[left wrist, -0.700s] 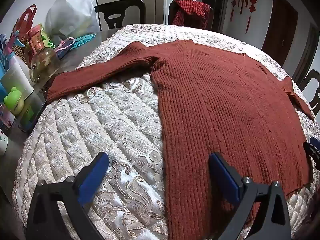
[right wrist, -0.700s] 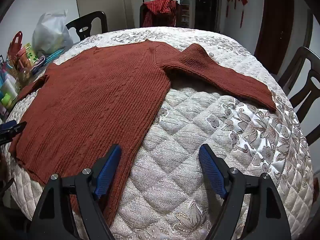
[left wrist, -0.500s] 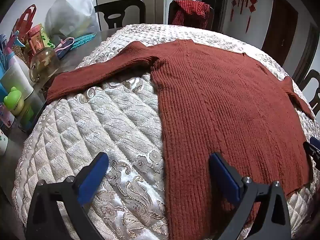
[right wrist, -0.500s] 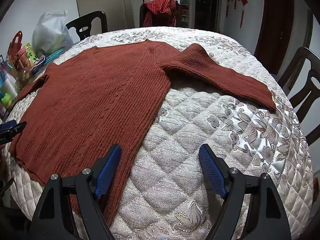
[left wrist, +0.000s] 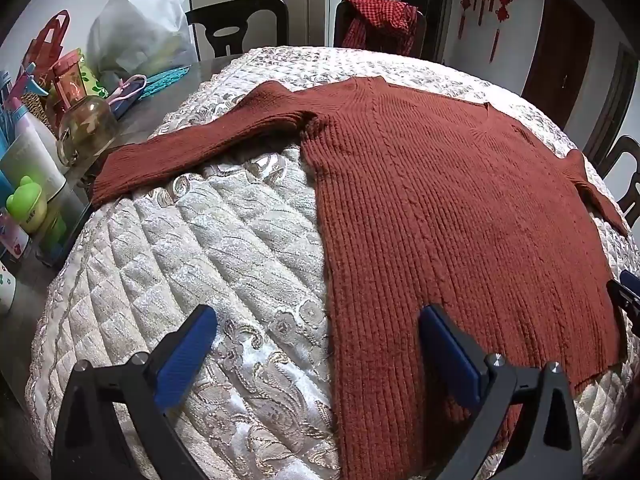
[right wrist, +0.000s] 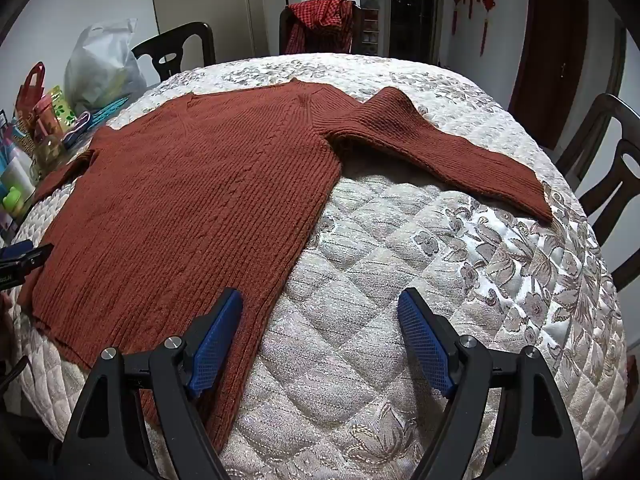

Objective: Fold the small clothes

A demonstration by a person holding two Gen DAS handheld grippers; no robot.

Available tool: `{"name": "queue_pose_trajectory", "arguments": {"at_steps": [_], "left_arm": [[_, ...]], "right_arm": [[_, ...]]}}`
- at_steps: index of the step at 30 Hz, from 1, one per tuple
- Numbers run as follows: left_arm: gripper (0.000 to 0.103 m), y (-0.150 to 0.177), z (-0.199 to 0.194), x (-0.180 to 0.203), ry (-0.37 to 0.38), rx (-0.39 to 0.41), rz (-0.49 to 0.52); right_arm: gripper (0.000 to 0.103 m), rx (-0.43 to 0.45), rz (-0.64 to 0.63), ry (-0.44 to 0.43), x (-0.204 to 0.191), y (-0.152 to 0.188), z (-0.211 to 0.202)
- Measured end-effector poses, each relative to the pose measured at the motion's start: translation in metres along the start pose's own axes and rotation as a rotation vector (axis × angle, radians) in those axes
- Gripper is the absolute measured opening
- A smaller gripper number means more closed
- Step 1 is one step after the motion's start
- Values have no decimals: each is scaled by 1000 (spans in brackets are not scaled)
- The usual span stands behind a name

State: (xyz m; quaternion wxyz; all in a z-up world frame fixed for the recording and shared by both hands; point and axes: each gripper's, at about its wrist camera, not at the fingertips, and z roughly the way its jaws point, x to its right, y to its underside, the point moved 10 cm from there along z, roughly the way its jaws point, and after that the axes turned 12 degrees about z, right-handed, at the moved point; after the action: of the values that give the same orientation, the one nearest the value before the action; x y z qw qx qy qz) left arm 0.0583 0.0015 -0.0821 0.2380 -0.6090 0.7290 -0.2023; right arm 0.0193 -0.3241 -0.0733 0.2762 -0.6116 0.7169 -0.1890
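Note:
A rust-red ribbed knit sweater (left wrist: 440,208) lies flat and spread out on a quilted cream cover (left wrist: 208,264), both sleeves stretched out sideways. My left gripper (left wrist: 316,344) is open and empty, hovering over the sweater's lower left hem corner. The sweater also shows in the right wrist view (right wrist: 192,208), with its right sleeve (right wrist: 440,152) reaching toward the table's right side. My right gripper (right wrist: 320,336) is open and empty over the sweater's lower right hem edge. Each gripper's tip shows at the edge of the other's view.
Bottles, a glass jar (left wrist: 86,128), a white plastic bag (left wrist: 140,28) and small items crowd the table's left side. Dark chairs (left wrist: 240,20) stand behind; one holds a red checked cloth (left wrist: 380,20). More chairs (right wrist: 612,168) stand at the right.

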Motion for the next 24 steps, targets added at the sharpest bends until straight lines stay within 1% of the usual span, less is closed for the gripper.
{"name": "queue_pose_trajectory", "arguments": {"at_steps": [24], "left_arm": [[103,-3,0,1,-3,5,-1]], "right_arm": [[80,-4,3,0,-2,0,3]]}}
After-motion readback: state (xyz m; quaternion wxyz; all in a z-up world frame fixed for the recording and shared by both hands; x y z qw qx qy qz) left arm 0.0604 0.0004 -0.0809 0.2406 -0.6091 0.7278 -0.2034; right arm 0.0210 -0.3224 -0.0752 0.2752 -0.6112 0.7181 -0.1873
